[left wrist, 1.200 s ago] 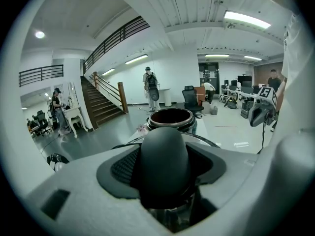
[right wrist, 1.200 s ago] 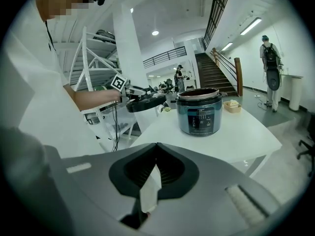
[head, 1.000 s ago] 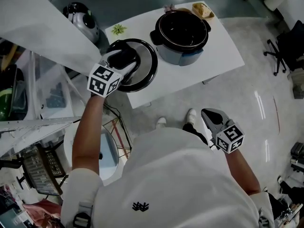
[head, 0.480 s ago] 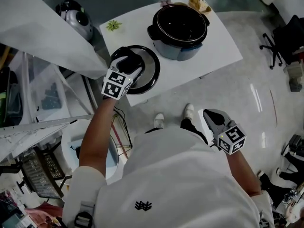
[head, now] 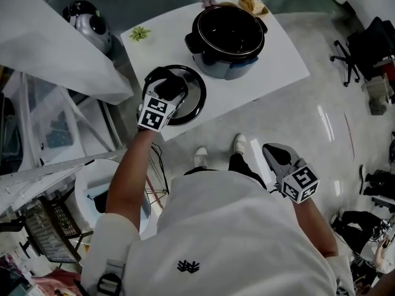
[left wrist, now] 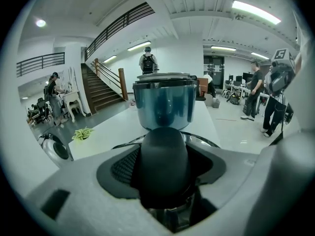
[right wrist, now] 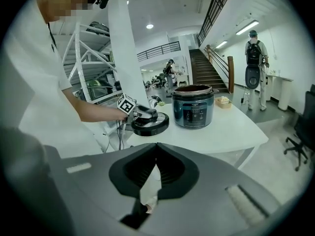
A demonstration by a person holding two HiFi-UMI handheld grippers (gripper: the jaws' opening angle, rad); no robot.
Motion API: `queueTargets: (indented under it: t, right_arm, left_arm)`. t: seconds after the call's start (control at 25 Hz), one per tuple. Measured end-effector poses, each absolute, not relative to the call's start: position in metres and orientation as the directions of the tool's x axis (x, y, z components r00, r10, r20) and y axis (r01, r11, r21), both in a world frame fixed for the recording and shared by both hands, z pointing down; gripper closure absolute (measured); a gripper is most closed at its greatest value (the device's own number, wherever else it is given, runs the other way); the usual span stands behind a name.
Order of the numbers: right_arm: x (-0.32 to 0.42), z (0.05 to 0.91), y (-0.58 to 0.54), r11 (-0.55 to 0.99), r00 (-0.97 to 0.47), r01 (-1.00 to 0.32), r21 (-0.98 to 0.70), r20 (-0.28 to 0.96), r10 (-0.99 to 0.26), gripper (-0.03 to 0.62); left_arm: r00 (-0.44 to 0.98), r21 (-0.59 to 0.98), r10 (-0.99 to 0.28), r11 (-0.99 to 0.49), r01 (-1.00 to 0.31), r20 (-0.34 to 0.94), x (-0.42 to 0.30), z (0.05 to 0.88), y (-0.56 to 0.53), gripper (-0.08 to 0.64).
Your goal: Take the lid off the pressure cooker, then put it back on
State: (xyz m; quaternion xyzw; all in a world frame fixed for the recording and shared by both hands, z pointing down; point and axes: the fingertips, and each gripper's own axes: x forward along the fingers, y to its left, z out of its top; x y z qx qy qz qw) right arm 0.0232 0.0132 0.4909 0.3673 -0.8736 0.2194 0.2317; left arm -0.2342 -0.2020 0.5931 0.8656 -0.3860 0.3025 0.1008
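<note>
The open pressure cooker pot (head: 227,32) stands at the far side of the white table (head: 278,57). Its round lid (head: 192,97) is at the table's near left corner, on or just above the top; contact is not clear. My left gripper (head: 170,86) is shut on the lid's black knob (left wrist: 163,161), which fills the gap between its jaws, with the blue-grey pot (left wrist: 164,104) straight ahead. My right gripper (head: 276,151) hangs low beside my body, away from the table, shut with nothing in it. In the right gripper view the lid (right wrist: 150,124) and the pot (right wrist: 193,106) show ahead.
A small green sprig (head: 139,33) lies at the table's far left, and a tray of food (head: 250,4) sits behind the pot. A silver appliance (head: 86,20) stands on the floor at the left, by a white metal rack (head: 55,159). An office chair (head: 355,54) is at the right.
My left gripper has come down with the lid, from above the table's edge to its near left corner. The right gripper has stayed put.
</note>
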Motion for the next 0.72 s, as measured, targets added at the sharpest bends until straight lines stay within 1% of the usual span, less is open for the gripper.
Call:
queueTargets:
  t: [0.48,0.72]
  right_arm:
    - [0.033,0.499,0.019,0.597,-0.585,-0.774,-0.208,0.595,-0.551,0.577]
    - [0.033,0.501,0.017,0.593,-0.583,-0.776,-0.215,0.603,-0.545,0.577]
  left_arm:
    - [0.516,-0.048,-0.609,-0.673,-0.738,0.603,-0.227,0.619,-0.206,0.272]
    - [0.508,-0.070,-0.619,-0.672,-0.737,0.599,-0.225,0.630,-0.209,0.272]
